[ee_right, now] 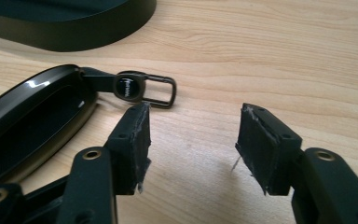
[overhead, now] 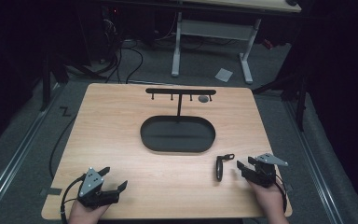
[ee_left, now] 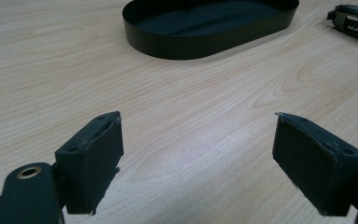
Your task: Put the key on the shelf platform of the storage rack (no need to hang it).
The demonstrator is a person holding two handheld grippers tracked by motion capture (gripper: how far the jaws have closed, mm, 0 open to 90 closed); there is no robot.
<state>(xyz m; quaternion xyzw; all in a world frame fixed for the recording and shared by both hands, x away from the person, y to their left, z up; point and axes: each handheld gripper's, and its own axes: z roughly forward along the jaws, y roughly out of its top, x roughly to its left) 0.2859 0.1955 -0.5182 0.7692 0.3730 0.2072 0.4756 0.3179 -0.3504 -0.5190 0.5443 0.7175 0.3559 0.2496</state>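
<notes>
A person sits at a wooden bench (overhead: pixel 121 140) and holds a gripper in each hand. The right gripper (overhead: pixel 244 169) is low at the front right of the bench, and its jaws are apart with nothing between them. Just beside it lies a black car key (overhead: pixel 220 167), flat on the wood. In the right gripper view the car key (ee_right: pixel 32 123) is big and shiny, and it lies to the left of the jaws, very near one jaw, though it is hard to tell if they touch. A small round tag with a metal loop (ee_right: pixel 142 87) sticks out from the end of the key. The left gripper (overhead: pixel 114 179) is at the front left corner of the bench, well apart from the key, and its jaws are wide apart too, with only bare wood between them. In the middle of the bench is a black oval tray (overhead: pixel 145 135). Behind the tray stands a thin black rack (overhead: pixel 180 91) with small hooks under its top bar. A small grey thing (overhead: pixel 203 98) hangs from one of the hooks on the right side of the rack. The key is between the tray and the right gripper
</notes>
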